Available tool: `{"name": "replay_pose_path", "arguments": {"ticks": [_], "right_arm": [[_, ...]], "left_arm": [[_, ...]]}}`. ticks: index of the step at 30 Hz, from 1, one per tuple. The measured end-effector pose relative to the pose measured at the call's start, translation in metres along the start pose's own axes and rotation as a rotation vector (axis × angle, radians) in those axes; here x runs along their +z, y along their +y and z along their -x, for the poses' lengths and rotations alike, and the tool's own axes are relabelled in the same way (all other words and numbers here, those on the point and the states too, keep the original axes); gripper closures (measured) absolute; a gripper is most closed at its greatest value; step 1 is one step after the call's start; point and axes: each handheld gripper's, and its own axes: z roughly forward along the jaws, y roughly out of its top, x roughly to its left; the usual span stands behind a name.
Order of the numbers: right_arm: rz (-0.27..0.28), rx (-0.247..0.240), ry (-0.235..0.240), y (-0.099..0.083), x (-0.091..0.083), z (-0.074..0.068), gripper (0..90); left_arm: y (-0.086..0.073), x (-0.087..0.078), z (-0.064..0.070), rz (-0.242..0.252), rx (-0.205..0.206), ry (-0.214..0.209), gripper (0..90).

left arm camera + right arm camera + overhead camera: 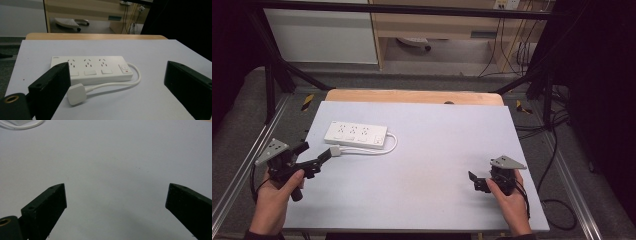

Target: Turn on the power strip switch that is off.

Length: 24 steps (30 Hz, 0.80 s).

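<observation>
- A white power strip [355,135] lies flat on the far left part of the pale surface [437,165]; its cord [384,148] loops round the right end and comes back to a white plug [335,151] on the near side.
- The left hand-held gripper [314,162] sits just left of the plug with its jaws spread wide and nothing between them; in the left gripper view the plug [77,93] lies just beside one jaw.
- The right hand-held gripper [476,181] rests at the near right, well apart from the strip, jaws open and empty.
- Judged step: the approach to the plug, not yet grasped.
- The next move calls for centring the plug between the jaws and closing on its body, probably then lining its pins up with a socket.
</observation>
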Motion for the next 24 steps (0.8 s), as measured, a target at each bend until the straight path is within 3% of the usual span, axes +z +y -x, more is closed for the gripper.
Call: {"name": "replay_pose_path", "arguments": {"ticks": [13,24], "right_arm": [[0.0,0.006,0.001,0.001,0.002,0.0,3.8],[0.012,0.005,0.005,0.003,0.001,-0.001,4.0]], "left_arm": [[0.016,0.019,0.006,-0.01,0.051,-0.006,7.3],[0.031,0.039,0.012,-0.014,0.068,-0.012,7.6]]}}
